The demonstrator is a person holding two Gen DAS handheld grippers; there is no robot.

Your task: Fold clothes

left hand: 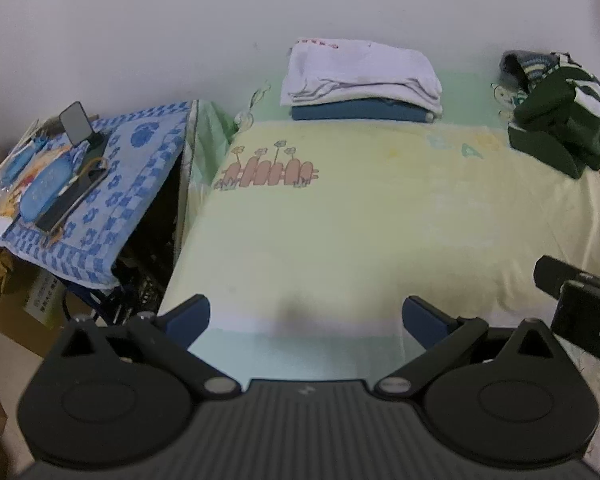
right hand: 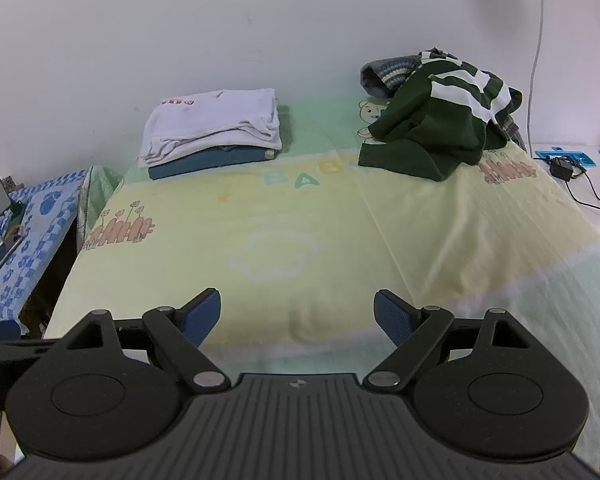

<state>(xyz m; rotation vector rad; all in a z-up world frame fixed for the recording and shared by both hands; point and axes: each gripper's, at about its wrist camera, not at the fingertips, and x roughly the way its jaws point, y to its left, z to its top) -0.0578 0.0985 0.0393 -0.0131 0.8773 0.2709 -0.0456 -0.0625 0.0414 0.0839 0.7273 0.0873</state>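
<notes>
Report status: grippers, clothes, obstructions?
Both grippers open, empty, left, right. Folded stack by the wall. Green striped pile unfolded. Bedsheet between is bare.

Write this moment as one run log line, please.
left gripper open, empty | right gripper open, empty | crumpled dark green striped sweater unfolded

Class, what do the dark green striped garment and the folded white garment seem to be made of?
Green striped garment: probably thick knit or fleece; matte, slumping in heavy, rounded folds. Folded white garment: likely thin cotton jersey; matte, with fine wrinkles and thin layered edges.
</notes>
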